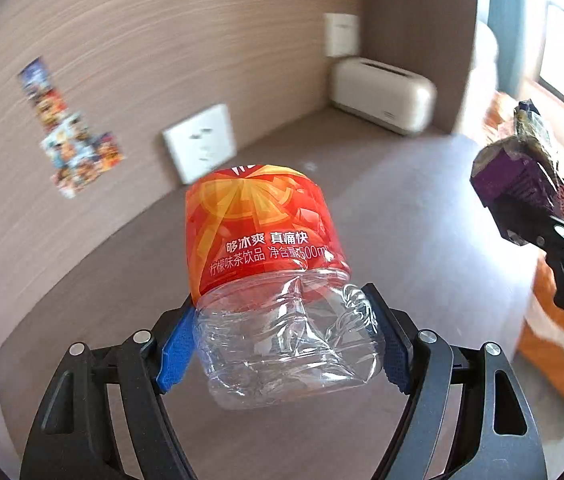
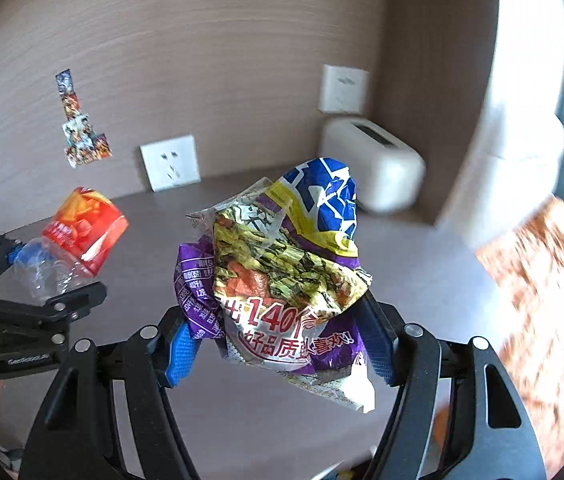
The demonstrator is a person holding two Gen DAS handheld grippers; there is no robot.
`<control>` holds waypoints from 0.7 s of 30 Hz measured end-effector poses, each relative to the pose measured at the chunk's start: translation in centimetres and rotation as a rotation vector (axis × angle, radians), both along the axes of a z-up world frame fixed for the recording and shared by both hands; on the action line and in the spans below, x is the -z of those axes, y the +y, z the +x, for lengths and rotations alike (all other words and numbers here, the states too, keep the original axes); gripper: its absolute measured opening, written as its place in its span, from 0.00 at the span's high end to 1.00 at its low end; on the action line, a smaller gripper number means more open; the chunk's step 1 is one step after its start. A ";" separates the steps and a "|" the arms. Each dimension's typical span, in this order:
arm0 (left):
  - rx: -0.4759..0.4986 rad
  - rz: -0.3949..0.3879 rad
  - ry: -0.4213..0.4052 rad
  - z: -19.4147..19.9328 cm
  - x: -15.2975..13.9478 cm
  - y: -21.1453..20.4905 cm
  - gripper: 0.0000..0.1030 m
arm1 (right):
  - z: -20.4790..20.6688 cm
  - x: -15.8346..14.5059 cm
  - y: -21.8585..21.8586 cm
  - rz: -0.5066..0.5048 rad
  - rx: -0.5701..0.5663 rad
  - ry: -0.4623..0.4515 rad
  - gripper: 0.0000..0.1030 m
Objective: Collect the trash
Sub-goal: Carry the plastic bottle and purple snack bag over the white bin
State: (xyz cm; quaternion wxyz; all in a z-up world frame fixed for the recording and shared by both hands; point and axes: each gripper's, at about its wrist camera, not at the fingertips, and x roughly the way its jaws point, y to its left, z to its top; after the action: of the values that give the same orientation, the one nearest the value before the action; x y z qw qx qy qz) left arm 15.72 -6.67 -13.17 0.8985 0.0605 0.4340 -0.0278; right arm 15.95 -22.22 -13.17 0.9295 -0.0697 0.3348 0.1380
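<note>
My left gripper [image 1: 282, 340] is shut on a crushed clear plastic bottle [image 1: 277, 304] with a red-orange label, held above the brown tabletop [image 1: 402, 220]. The bottle also shows in the right wrist view [image 2: 77, 236], at the left, in the left gripper [image 2: 37, 276]. My right gripper [image 2: 282, 344] is shut on a crumpled purple, yellow and blue snack wrapper [image 2: 282, 276], also held above the table. The wrapper [image 1: 522, 176] and the right gripper [image 1: 530, 212] show at the right edge of the left wrist view.
A cream toaster [image 1: 382, 94] stands in the back corner. White wall sockets [image 1: 199, 142] and colourful stickers [image 1: 69, 132] are on the wood-grain wall. An orange patterned fabric [image 2: 550, 296] lies past the table's right edge, near a bright window.
</note>
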 end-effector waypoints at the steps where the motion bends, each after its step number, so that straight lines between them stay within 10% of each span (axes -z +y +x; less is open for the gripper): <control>1: 0.021 -0.007 0.006 -0.2 0.0 -0.5 0.28 | -0.8 0.2 -0.5 0.000 0.020 0.005 0.33; 21: 0.547 0.094 0.053 -4.4 5.0 -21.7 0.28 | -10.8 6.9 -17.1 -0.132 0.286 0.136 0.33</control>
State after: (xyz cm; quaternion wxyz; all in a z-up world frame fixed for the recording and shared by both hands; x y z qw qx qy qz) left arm 11.32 -28.39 -18.20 0.8420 0.2162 0.4258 -0.2509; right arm 5.13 -39.32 -20.10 0.9082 -0.0727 0.4120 -0.0138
